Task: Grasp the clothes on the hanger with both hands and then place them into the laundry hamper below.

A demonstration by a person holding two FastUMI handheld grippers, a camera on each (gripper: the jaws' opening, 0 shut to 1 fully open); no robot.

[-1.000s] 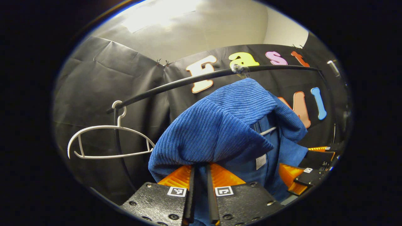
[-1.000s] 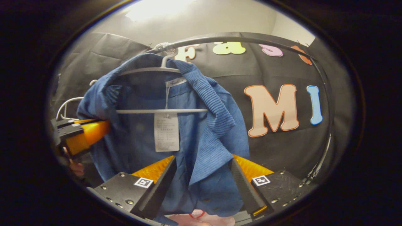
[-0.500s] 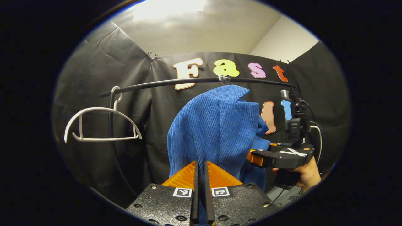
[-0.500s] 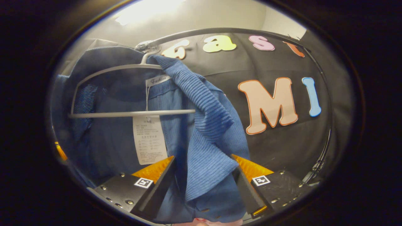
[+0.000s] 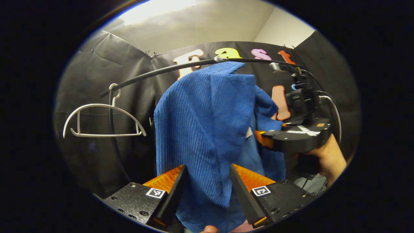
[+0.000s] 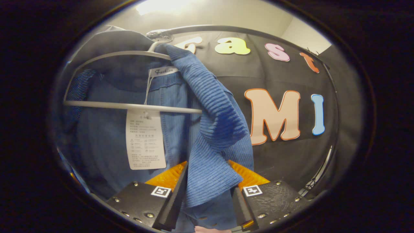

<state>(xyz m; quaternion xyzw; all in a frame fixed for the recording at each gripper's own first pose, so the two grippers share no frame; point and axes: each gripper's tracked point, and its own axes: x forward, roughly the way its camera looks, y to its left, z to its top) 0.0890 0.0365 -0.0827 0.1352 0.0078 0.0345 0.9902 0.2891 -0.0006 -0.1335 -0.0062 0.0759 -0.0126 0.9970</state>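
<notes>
A blue corduroy shirt (image 5: 207, 129) is hanging on a white hanger (image 6: 129, 106) hooked over the black rail (image 5: 155, 72) of the clothes rack, near the rail's right end as the left gripper view shows it, while two hand-held grippers are closing in on it. The left gripper (image 5: 206, 189) is standing spread, its fingers flanking one hanging fold without appearing to press it. The right gripper (image 6: 208, 194) is also parted, though less widely, with the shirt's front edge hanging between its fingers; whether they are touching the cloth cannot be told. In the left gripper view, a hand (image 5: 328, 160) is holding the right gripper against the far side of the garment. A bare white hanger (image 5: 103, 121) is hanging at the rail's left end. The task appears to be at its opening step: neither grip looks secured, and lifting the shirt off the hanger and lowering it into the hamper are both remaining.
</notes>
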